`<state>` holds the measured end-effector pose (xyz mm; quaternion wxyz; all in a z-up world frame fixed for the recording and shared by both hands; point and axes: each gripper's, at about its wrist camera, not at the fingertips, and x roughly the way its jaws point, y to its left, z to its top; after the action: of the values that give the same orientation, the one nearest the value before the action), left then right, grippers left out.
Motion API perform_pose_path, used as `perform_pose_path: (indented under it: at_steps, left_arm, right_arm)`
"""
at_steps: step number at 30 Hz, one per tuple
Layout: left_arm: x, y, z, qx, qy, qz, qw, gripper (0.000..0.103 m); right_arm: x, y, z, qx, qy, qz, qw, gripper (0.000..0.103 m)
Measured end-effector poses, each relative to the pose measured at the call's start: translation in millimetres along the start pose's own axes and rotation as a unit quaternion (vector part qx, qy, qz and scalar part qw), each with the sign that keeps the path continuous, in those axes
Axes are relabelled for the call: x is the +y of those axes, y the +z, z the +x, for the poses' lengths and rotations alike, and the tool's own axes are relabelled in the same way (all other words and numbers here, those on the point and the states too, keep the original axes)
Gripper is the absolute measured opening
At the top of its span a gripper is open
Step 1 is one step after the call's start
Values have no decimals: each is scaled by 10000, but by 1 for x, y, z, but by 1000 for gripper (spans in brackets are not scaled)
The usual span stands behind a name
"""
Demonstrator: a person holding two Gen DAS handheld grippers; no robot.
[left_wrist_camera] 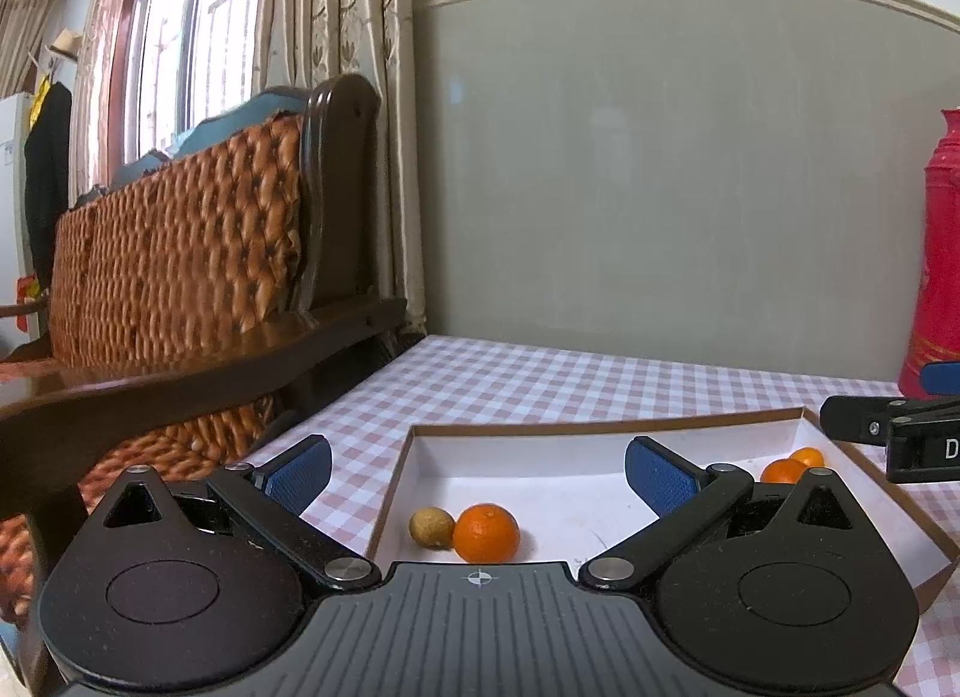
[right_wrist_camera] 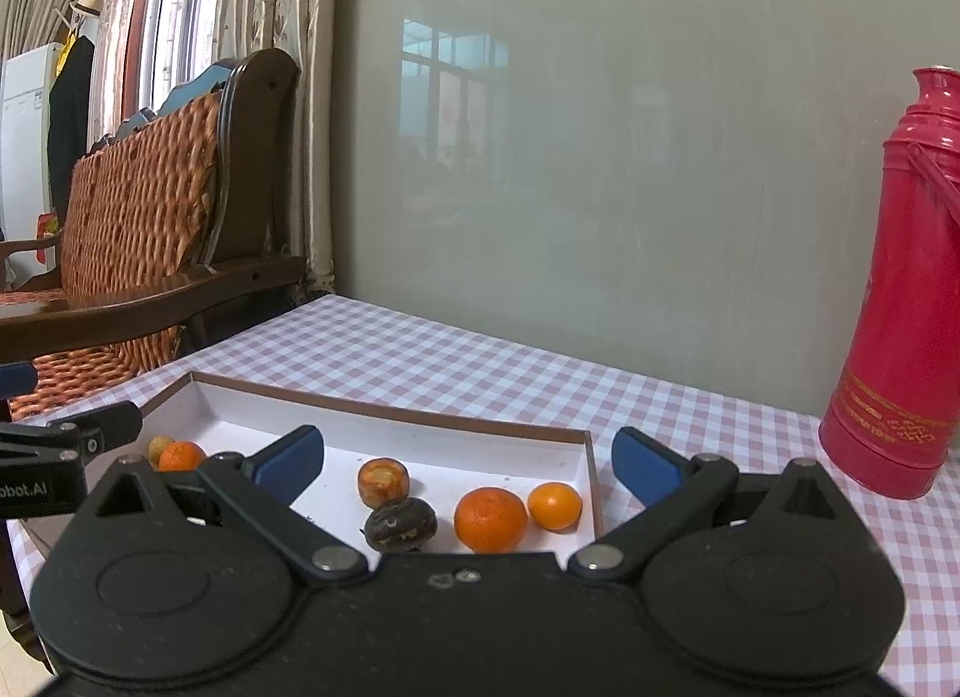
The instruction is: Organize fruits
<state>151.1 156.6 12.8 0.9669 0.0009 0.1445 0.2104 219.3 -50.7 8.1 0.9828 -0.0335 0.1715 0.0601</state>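
A: Since the left tool's (left_wrist_camera: 477, 472) own body blocks the near rim of the box (left_wrist_camera: 600, 428), part of its floor is hidden; thermos (left_wrist_camera: 942, 253) cut off at the frame edge. What reads clear?

B: L view: olive-brown round fruit (left_wrist_camera: 431, 527) touching an orange (left_wrist_camera: 486, 532) at the box's left end, two more oranges (left_wrist_camera: 791, 464) partly behind the blue pad (left_wrist_camera: 660, 481). L tool spread wide, empty, touching nothing.

A: R side?

B: Right tool (right_wrist_camera: 468, 466) also wide apart, holding nothing, hovering over the box's near edge. Under it: a dark shrivelled fruit (right_wrist_camera: 401, 524), cut stub-like orange piece (right_wrist_camera: 384, 479) just behind it, big orange (right_wrist_camera: 491, 519), small orange (right_wrist_camera: 555, 505) near the right wall. Box sits on checked desk (right_wrist_camera: 480, 361).

A: Writing?

B: "bot.AI" on the other tool's side, first letters cut off. Gold print on the thermos too small to read.
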Motion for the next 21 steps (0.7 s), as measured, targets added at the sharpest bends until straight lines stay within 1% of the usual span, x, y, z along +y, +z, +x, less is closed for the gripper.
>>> perform_pose_path:
  at_steps: [5, 8, 10, 15, 21]
  left_arm:
    - [0, 13, -25, -233, -38, 129, 9996, 103]
    - [4, 12, -43, -251, -50, 144, 9996, 103]
    - [9, 8, -55, -227, -51, 97, 9997, 103]
    - [21, -1, -89, -157, -114, 7, 9998, 103]
    - [26, -8, -132, -242, -272, 69, 9993, 103]
  right_arm:
    - [4, 10, -23, -155, 35, 28, 9999, 97]
    - [5, 13, -41, -241, 75, 132, 9996, 97]
    - [6, 13, -55, -255, 72, 94, 9996, 97]
    - [5, 2, -98, -272, 8, 74, 9996, 97]
    - [4, -15, -152, -270, -162, 65, 9995, 97]
